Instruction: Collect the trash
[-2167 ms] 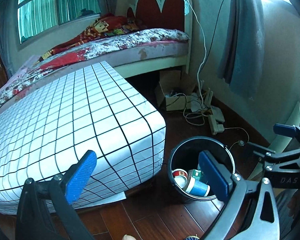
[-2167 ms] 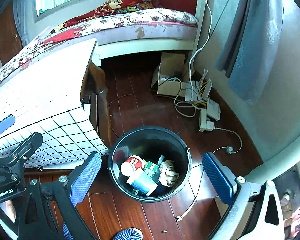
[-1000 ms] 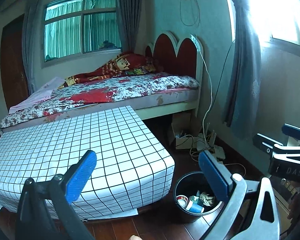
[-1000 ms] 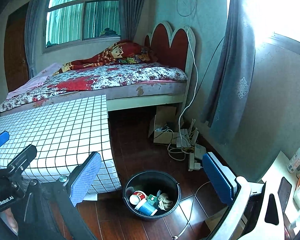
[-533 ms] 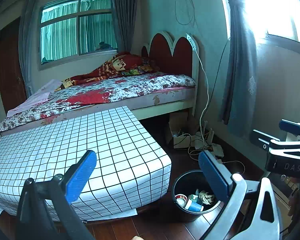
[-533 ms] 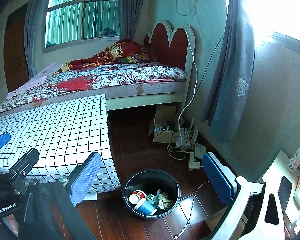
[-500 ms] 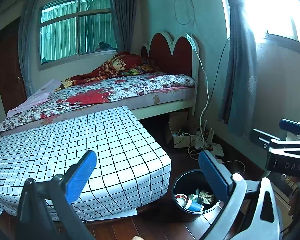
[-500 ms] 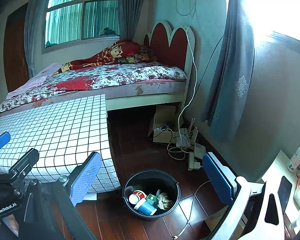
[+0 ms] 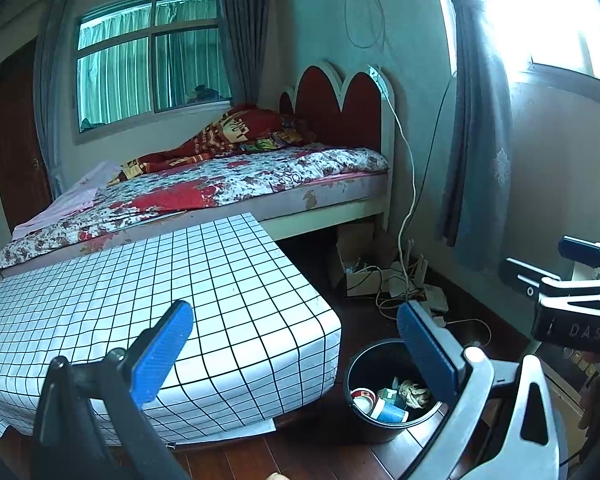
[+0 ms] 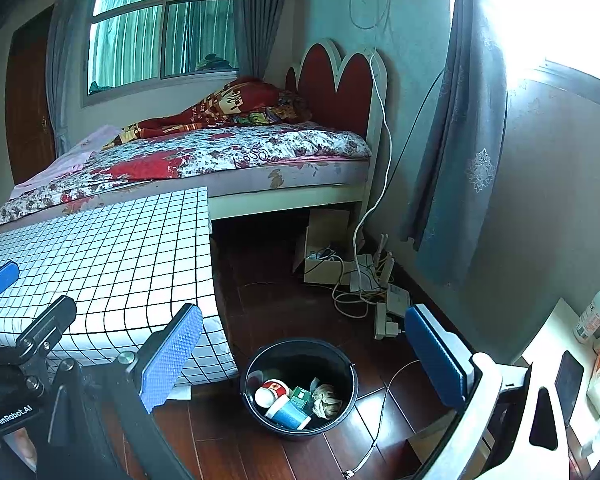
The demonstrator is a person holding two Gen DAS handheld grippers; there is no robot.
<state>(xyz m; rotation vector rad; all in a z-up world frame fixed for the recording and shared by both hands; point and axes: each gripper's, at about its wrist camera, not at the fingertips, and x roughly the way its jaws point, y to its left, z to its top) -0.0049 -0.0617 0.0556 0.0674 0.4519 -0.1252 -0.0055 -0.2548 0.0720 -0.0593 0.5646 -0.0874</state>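
Note:
A black bin (image 10: 260,364) (image 9: 364,364) stands on the wooden floor beside the checked table. Inside it lie a red-and-white cup (image 10: 271,390), a blue cup (image 10: 289,412) (image 9: 390,413), a small green box (image 10: 300,395) and a crumpled wad of paper (image 10: 327,400) (image 9: 413,389). My left gripper (image 9: 294,354) is open and empty, held high above the table corner and the bin. My right gripper (image 10: 302,356) is also open and empty, well above the bin. Each gripper shows at the edge of the other's view.
A table under a white checked cloth (image 9: 140,304) (image 10: 100,264) fills the left. Behind it is a bed (image 9: 228,184) with a red headboard. A cardboard box (image 10: 324,252), cables and power strips (image 10: 384,308) lie by the wall. A desk with a phone (image 10: 568,384) is at right.
Both grippers have risen and tilted up from close over the bin, so the whole room now shows. In the last half second almost nothing has moved.

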